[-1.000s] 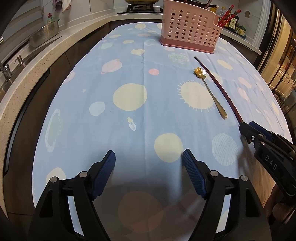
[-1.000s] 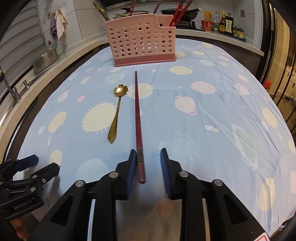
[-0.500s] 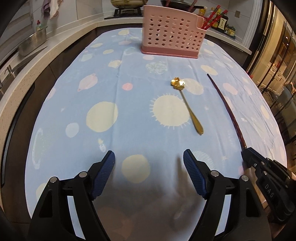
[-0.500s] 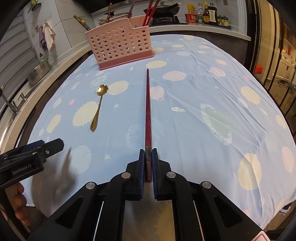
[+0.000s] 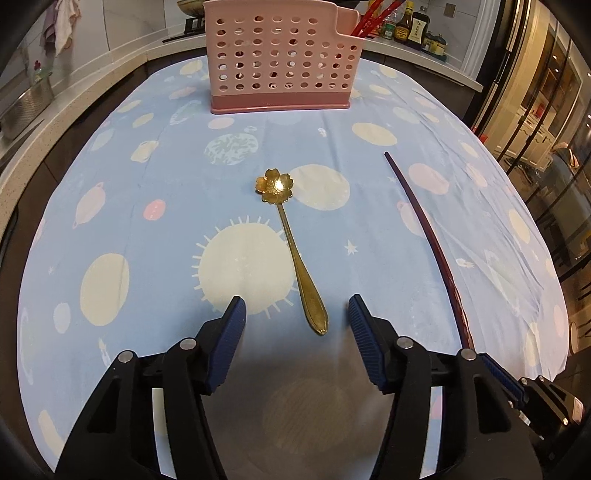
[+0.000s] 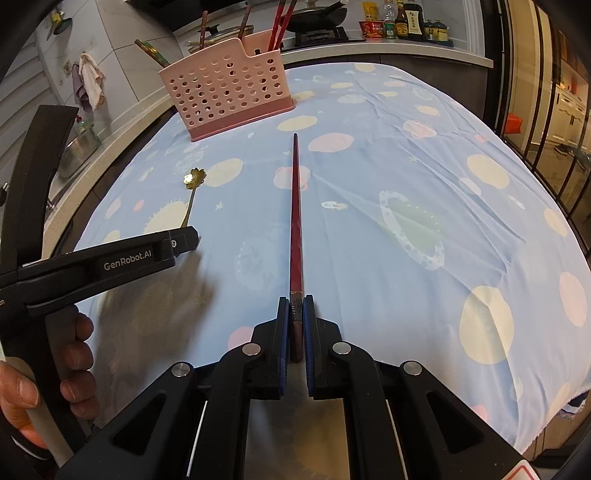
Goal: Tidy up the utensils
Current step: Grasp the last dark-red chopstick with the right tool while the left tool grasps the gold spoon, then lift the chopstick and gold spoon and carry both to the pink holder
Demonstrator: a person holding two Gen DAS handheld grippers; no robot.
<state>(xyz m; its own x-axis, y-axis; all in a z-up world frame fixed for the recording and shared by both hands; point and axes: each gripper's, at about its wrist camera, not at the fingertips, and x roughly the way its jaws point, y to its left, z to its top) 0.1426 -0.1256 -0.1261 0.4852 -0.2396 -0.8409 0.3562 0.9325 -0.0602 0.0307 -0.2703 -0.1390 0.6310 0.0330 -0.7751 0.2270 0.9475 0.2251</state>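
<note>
A gold spoon (image 5: 291,245) with a flower-shaped bowl lies on the blue cloth, also in the right wrist view (image 6: 191,195). My left gripper (image 5: 295,317) is open, its jaws either side of the spoon's handle end, not touching it. My right gripper (image 6: 296,306) is shut on the butt of a dark red chopstick (image 6: 295,210), which points toward the pink perforated utensil basket (image 6: 229,96). The chopstick (image 5: 428,236) shows at the right in the left wrist view, the basket (image 5: 280,59) at the far end.
The basket holds red chopsticks (image 6: 279,22) and other utensils. The table (image 5: 110,206) is covered by a blue cloth with planet prints. A counter with a steel pot (image 5: 26,107) runs along the left; sauce bottles (image 5: 410,26) stand behind. The left gripper's body (image 6: 110,258) is at the right view's left.
My left gripper has moved right and forward until the spoon's handle lies between its open jaws. My right gripper closed on the chopstick's end and has lifted it slightly.
</note>
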